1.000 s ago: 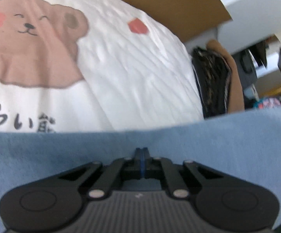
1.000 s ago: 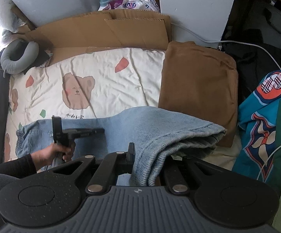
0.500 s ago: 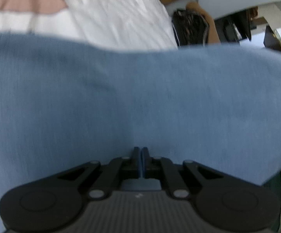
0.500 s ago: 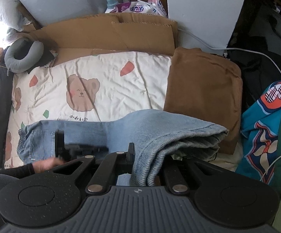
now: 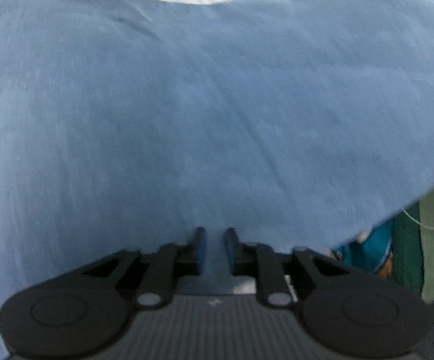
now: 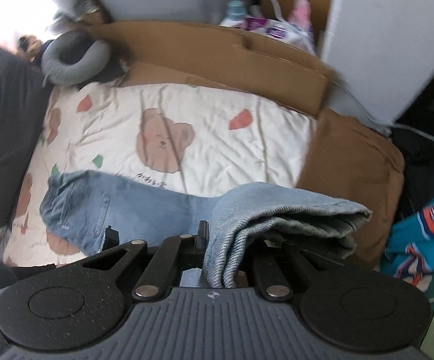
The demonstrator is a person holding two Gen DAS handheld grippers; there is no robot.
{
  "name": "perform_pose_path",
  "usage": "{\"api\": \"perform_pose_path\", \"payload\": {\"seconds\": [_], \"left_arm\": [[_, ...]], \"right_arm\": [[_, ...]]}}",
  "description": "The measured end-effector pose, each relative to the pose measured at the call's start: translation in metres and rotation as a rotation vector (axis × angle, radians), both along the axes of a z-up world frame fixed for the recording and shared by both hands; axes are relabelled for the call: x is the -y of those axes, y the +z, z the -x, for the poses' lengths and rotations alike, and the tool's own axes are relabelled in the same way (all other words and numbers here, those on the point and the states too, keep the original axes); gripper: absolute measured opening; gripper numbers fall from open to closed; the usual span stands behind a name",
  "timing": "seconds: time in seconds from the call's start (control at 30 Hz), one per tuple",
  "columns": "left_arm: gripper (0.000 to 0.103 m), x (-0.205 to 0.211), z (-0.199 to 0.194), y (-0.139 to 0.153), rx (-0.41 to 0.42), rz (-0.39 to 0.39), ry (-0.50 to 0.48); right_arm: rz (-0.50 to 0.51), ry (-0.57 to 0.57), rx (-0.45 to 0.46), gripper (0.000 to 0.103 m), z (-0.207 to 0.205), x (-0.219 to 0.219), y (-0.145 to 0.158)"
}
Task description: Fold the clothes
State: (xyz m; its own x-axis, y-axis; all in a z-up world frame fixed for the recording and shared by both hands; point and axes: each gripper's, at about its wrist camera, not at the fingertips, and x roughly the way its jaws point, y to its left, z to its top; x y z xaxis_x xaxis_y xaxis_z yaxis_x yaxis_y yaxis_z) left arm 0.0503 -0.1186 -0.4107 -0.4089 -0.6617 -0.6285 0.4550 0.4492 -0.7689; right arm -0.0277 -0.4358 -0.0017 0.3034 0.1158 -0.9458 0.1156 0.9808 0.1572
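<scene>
Light blue jeans (image 6: 127, 207) lie across a white bear-print bed sheet (image 6: 187, 114), waist end at the left. My right gripper (image 6: 222, 240) is shut on the folded leg end (image 6: 291, 210) and holds it up above the sheet; its right finger is hidden under the denim. In the left wrist view the jeans (image 5: 217, 105) fill nearly the whole picture. My left gripper (image 5: 215, 247) is opening: its blue pads stand apart, denim shows in the gap between them, and they do not press on it.
A folded brown garment (image 6: 351, 156) lies right of the sheet, with a teal printed garment (image 6: 420, 234) beyond it. Cardboard (image 6: 217, 48) lines the far edge. A grey neck pillow (image 6: 73, 60) sits at the far left corner.
The left gripper's jaws, shut before, now stand apart, and denim has spread over its whole view. The right view has tilted and risen a little, still gripping the leg end.
</scene>
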Motion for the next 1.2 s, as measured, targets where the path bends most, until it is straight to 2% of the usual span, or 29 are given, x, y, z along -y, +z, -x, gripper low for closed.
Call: {"api": "perform_pose_path", "payload": {"seconds": [0.1, 0.17, 0.23, 0.3, 0.5, 0.63, 0.73, 0.97, 1.2], "left_arm": [[0.021, -0.012, 0.000, 0.005, 0.000, -0.004, 0.027], [0.022, -0.026, -0.008, 0.014, 0.021, 0.004, 0.081], [0.028, -0.041, -0.019, 0.024, 0.043, 0.018, 0.144], [0.035, -0.064, -0.034, 0.038, 0.084, 0.021, 0.227], [0.042, -0.149, -0.073, 0.080, 0.174, 0.019, 0.515], [0.046, -0.198, -0.078, 0.098, 0.202, 0.032, 0.682], [0.047, -0.231, -0.073, 0.111, 0.214, 0.032, 0.771], [0.048, -0.283, -0.058, 0.115, 0.209, 0.010, 0.879], [0.049, -0.291, -0.052, 0.107, 0.211, -0.022, 0.909]], "right_arm": [[0.005, 0.061, -0.022, 0.005, -0.017, -0.021, 0.005], [0.010, 0.101, -0.037, 0.005, -0.030, -0.038, 0.008], [0.009, 0.142, -0.050, 0.005, -0.041, -0.056, 0.010], [0.007, 0.178, -0.064, 0.004, -0.050, -0.074, 0.013], [-0.010, 0.253, -0.103, 0.005, -0.070, -0.123, 0.010], [-0.021, 0.301, -0.121, 0.005, -0.081, -0.156, 0.001], [-0.029, 0.331, -0.133, 0.005, -0.089, -0.177, -0.008], [-0.085, 0.357, -0.164, 0.005, -0.110, -0.216, -0.039], [-0.138, 0.390, -0.184, 0.005, -0.130, -0.258, -0.078]]}}
